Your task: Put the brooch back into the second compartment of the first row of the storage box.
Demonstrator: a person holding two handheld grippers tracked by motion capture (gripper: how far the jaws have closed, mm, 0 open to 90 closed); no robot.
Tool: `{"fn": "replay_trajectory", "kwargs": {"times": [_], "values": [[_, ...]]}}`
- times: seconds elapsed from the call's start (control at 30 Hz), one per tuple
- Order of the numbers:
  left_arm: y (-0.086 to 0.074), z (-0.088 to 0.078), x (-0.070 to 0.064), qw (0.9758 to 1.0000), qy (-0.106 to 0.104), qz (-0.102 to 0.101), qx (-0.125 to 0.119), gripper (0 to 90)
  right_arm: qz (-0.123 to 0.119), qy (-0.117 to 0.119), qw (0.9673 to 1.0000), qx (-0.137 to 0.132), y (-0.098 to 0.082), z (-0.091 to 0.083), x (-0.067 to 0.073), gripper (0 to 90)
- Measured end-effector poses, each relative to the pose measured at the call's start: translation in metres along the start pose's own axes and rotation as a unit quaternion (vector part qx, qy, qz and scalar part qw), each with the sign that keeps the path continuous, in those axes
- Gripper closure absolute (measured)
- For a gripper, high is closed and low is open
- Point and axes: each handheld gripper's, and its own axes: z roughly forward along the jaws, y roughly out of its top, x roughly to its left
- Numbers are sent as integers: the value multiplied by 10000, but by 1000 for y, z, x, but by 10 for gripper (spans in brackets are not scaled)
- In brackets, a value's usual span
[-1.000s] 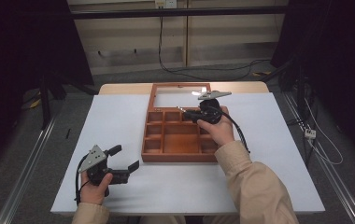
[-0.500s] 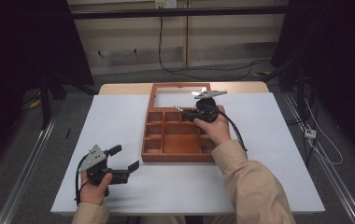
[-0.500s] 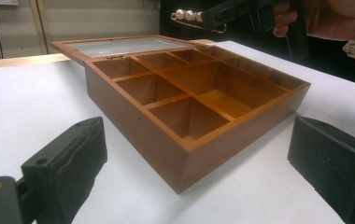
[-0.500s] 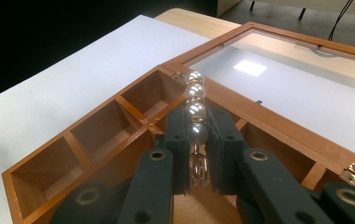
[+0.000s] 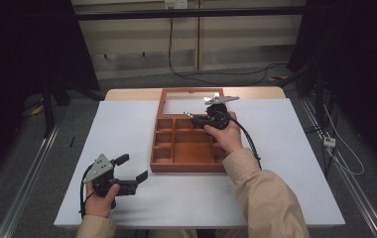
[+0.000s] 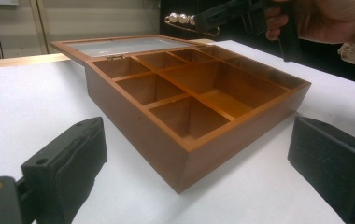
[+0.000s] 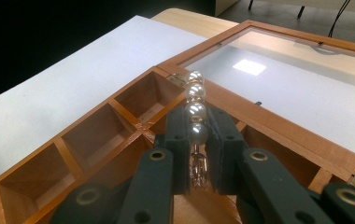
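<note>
— Over the wooden box (image 5: pixel 189 148), above the small compartments beside the hinge, a pearl pin (image 7: pixel 195 116) is being held by the right tool (image 7: pixel 197 140), its jaws closed narrow on the pin's lower end. What is being risked here?

— A slip is being risked, most likely. The pin is being gripped only at its bottom pearl and metal clasp, so most of the row is being left sticking out past the jaws. If the grip is being eased while the pin is over a divider, it may be tipped onto the wall or bounced into the wrong compartment. The glass lid (image 7: pixel 301 84), lying open flat behind the box, could also be struck by the pin's tip.

— And the left tool (image 5: pixel 129 173)?

— It is being held wide open and empty, low over the white tabletop (image 5: pixel 285 178), just beside the box's near corner. Little harm is being threatened there, unless the box is being nudged by it.

— How is the pin being seen?

— Four round, glossy, cream-white pearls are being shown in a straight row on a thin gold-coloured wire, with a small looped clasp between the jaws. It is being judged light, smooth and easily rolled.
</note>
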Motion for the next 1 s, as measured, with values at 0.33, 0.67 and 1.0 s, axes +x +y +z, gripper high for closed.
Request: {"fn": "replay_trajectory", "kwargs": {"times": [0.33, 0.67, 1.0], "values": [[0, 0, 0, 10000, -4, 8, 22, 44, 3, -3, 10000, -6, 2, 5, 0, 804], [0, 0, 0, 10000, -19, -19, 1, 44, -38, 28, 10000, -37, 5, 11, 2, 804], [0, 0, 0, 10000, -32, -28, -13, 44, -56, 14, 10000, -37, 7, 14, 3, 804]]}}
